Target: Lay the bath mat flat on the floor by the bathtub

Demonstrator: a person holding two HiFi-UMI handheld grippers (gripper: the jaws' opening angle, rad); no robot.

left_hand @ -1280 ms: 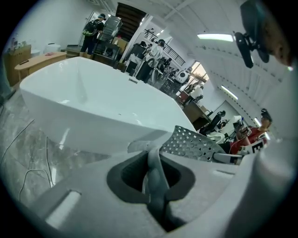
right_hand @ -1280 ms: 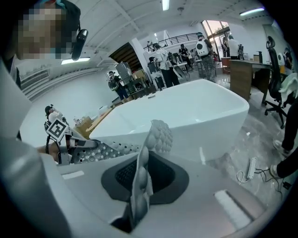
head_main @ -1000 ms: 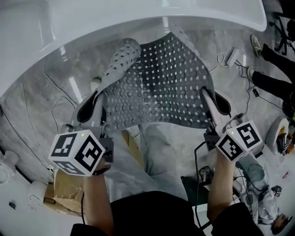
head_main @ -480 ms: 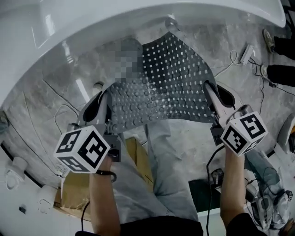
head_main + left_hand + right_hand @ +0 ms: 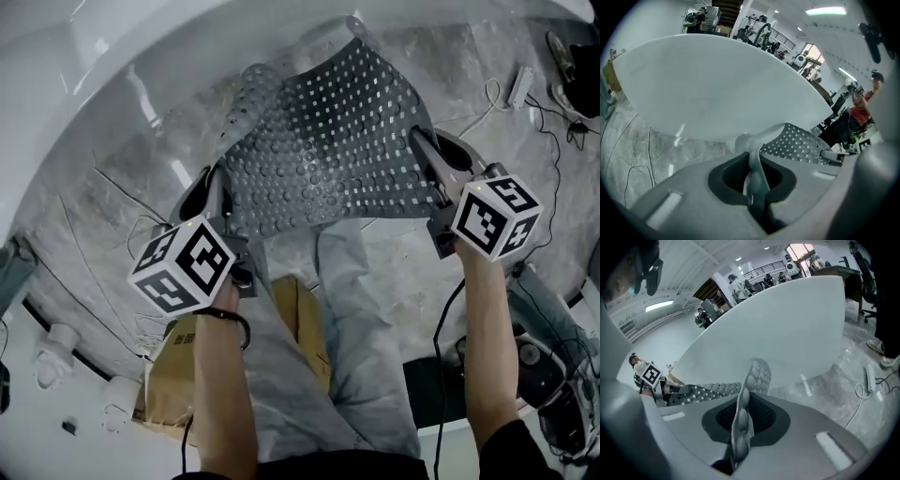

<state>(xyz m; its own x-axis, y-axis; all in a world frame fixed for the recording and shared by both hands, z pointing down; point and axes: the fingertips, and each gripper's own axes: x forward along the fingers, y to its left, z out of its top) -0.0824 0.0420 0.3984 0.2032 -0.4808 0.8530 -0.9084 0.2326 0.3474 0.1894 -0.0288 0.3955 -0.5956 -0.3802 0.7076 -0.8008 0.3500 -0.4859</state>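
A grey perforated bath mat (image 5: pixel 328 150) with suction bumps hangs stretched above the marble floor (image 5: pixel 122 178), its far edge near the white bathtub (image 5: pixel 141 37). My left gripper (image 5: pixel 214 195) is shut on the mat's near left corner, and the mat's far left side is curled over. My right gripper (image 5: pixel 424 150) is shut on the near right edge. In the left gripper view the mat (image 5: pixel 797 143) rises pinched between the jaws of the left gripper (image 5: pixel 754 183). The right gripper view shows the bumpy mat edge (image 5: pixel 743 416) clamped in the right gripper (image 5: pixel 738 437).
The bathtub wall (image 5: pixel 717 89) fills the background close ahead. Thin cables (image 5: pixel 122 234) lie on the floor at left, a white power strip (image 5: pixel 518 86) with cord at right. A cardboard box (image 5: pixel 178 366) sits near my legs. A person's shoes (image 5: pixel 567 56) stand at far right.
Both grippers have carried the mat forward toward the tub. The mat now hangs more spread out, with the left curl smaller.
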